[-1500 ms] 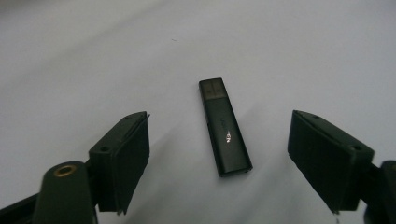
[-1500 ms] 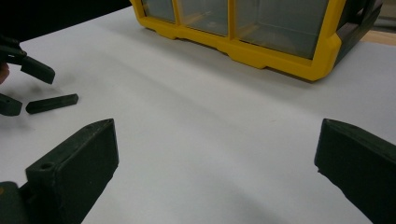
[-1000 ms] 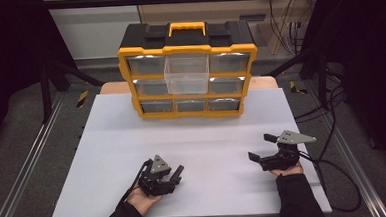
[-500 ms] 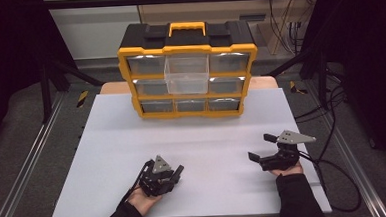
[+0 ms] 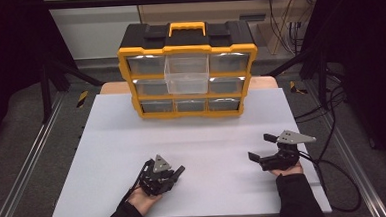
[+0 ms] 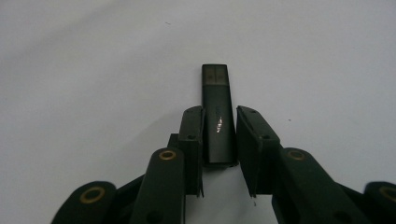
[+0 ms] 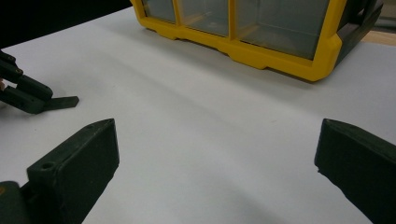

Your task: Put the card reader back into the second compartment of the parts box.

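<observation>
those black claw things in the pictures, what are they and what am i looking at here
They are hand-held tools, not robot arms: a person holds a two-jaw gripper in each hand at a white table. The high view looks down from above: the left gripper and the right gripper sit near the person, and a yellow and black drawer organizer stands at the far side with one clear drawer pulled out. The other two pictures come from cameras riding on each gripper. The left one shows its jaws, which have just been closing, around a black USB stick lying on the table, with a sliver of gap on one side. The right gripper's jaws stand wide open, empty.
</observation>
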{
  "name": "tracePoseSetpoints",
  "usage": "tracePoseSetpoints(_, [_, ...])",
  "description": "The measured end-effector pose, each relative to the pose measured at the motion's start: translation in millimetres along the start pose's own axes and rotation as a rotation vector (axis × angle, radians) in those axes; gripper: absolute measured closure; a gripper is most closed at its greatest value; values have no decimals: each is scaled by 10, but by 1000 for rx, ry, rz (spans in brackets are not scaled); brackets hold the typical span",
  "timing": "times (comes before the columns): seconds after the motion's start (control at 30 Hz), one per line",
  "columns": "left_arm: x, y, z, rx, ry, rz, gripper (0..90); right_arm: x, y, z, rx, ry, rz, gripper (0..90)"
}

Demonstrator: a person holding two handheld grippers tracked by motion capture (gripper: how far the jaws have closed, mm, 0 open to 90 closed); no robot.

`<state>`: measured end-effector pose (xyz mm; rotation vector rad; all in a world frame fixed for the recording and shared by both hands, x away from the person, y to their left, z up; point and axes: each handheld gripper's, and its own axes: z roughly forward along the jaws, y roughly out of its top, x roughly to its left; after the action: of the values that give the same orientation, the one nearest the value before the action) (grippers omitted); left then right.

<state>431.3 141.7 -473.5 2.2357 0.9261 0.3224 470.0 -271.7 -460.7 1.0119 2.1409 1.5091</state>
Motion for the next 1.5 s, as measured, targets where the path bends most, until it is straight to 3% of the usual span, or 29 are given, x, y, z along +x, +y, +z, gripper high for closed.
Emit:
tracePoseSetpoints(0.7, [36,2,-14,-1,-16,0,722,-2,1,0,-1,1,-1,4])
tracePoseSetpoints(1.5, [86,53,-154,-65,-15,0,722,-3,-4,12,7,3,-2,5])
